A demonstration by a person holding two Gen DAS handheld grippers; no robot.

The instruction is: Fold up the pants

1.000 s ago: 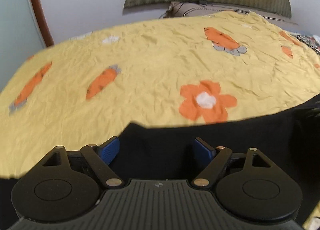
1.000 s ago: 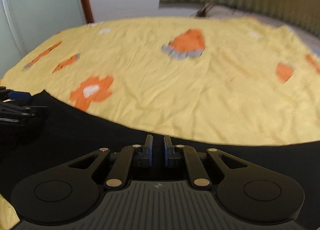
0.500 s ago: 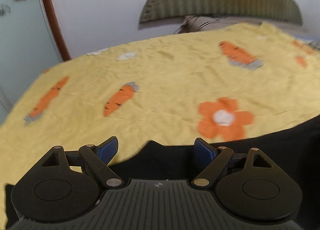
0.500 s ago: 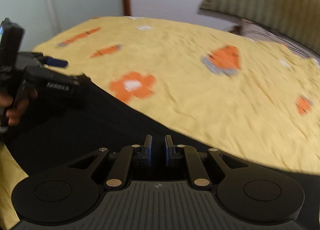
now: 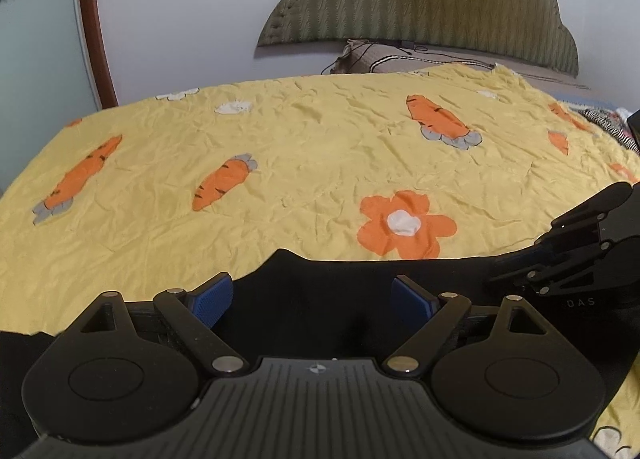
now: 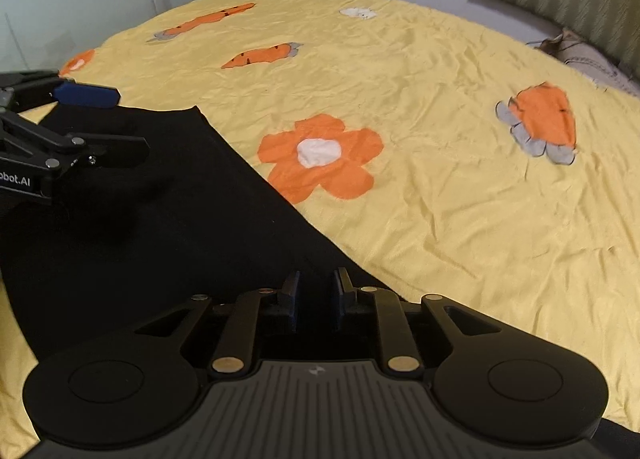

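Note:
Black pants lie flat on a yellow bedsheet with orange carrots and flowers; they also show in the left wrist view. My left gripper is open, its blue pads wide apart just above the pants near their far edge. It shows at the left of the right wrist view. My right gripper hovers over the pants' near edge with its jaws a narrow gap apart; whether cloth is between them is hidden. It appears at the right of the left wrist view.
A green padded headboard and a pillow with a cable stand at the far end of the bed. A wood-framed glass door is at the left. Striped cloth lies at the right edge.
Both grippers have swung and pulled back over the pants. The right view has turned right, so the left gripper now sits at its left edge. The right jaws have parted slightly.

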